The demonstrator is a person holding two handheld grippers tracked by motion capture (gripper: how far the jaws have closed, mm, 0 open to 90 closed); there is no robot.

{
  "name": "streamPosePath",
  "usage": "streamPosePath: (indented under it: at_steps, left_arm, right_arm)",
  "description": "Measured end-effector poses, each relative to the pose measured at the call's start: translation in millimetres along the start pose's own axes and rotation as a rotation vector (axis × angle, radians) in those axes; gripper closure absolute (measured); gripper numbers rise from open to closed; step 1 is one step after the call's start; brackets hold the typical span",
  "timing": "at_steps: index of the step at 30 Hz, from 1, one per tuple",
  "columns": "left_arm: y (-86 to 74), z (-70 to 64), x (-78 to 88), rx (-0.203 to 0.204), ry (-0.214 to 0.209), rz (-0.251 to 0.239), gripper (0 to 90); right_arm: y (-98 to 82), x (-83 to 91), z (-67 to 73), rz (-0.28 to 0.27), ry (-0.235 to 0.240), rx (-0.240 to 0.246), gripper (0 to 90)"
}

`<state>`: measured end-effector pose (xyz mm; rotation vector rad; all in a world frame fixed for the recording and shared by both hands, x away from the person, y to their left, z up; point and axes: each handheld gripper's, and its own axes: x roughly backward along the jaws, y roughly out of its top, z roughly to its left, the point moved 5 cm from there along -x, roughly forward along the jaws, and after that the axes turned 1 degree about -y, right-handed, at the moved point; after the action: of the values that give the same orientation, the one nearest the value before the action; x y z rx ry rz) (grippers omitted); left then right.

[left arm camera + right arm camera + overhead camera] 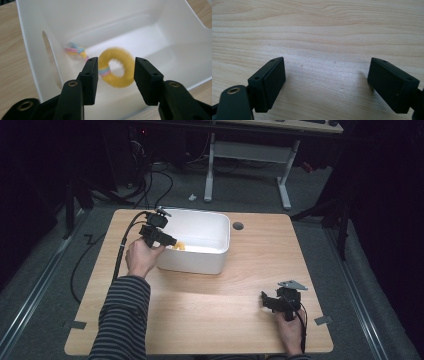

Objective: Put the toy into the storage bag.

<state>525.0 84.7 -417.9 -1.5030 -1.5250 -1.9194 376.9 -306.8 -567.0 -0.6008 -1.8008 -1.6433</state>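
Jaws of the left gripper (115,81) are seen parted, with nothing clamped between them; a yellow ring (116,67) appears in the gap beyond them, blurred, apparently inside the bin and free of both pads. Whether it is resting on the floor of the bin or in mid-air cannot be told.

The ring is judged to be light and soft, with a fuzzy, plush-like surface that should give under pressure and offer good friction, so slipping is unlikely and breakage is no concern. A hold is best taken across one side of the band, one jaw through the hole and one outside.

It is bright yellow with a pale pink and blue band wrapped at one spot. A twisted pastel piece (75,50) lies just beside it, toward the near wall with the handle slot.

Both sit in a white bin (220,227) at the far left of the wooden table (260,250). The right gripper (272,301) is held low over bare table near the front right corner, jaws spread wide and empty.
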Motion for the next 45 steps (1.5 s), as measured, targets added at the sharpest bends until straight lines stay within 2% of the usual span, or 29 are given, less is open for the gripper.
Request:
streamPosePath:
  at_steps: [3, 5, 8, 10, 12, 17, 27, 33, 45]
  left_arm:
    - [0.0, 1.1, 8.2, 0.007, 0.002, -0.02, 47.7]
    - [0.4, 1.9, 16.4, 0.01, -0.001, -0.05, 45.7]
    - [-0.5, 2.6, 30.4, 0.01, 0.017, -0.099, 41.7]
    - [-2.2, 3.5, 38.9, 0.003, 0.027, -0.125, 40.4]
    - [-5.5, 4.5, 48.3, 0.016, 0.017, -0.154, 40.2]
    - [-16.4, 12.7, 65.9, 0.032, 0.027, -0.196, 39.3]
    - [-33.8, 22.4, 85.0, 0.05, 0.042, -0.236, 38.6]
    - [-46.9, 24.5, 97.0, 0.08, -0.003, -0.273, 38.0]
    - [-77.6, 33.8, 117.8, 0.111, 0.005, -0.31, 37.3]
  right_arm:
    - [0.0, 0.0, 0.0, 0.0, 0.0, 0.0, 14.8]
    - [0.0, 0.0, 0.3, 0.001, 0.0, -0.001, 14.8]
    - [0.1, -0.2, 0.2, -0.002, 0.002, 0.005, 14.8]
    - [0.1, -0.2, 0.2, -0.001, 0.002, 0.005, 14.8]
    - [0.1, -0.2, 0.2, -0.002, 0.002, 0.005, 14.8]
    - [0.1, -0.1, 0.4, -0.001, 0.002, 0.003, 14.8]
    - [0.0, 0.1, 0.7, 0.0, 0.002, -0.001, 14.8]
    - [0.0, 0.0, 0.7, 0.0, 0.002, 0.0, 14.8]
    - [0.1, -0.1, 0.6, -0.002, 0.002, 0.001, 14.8]
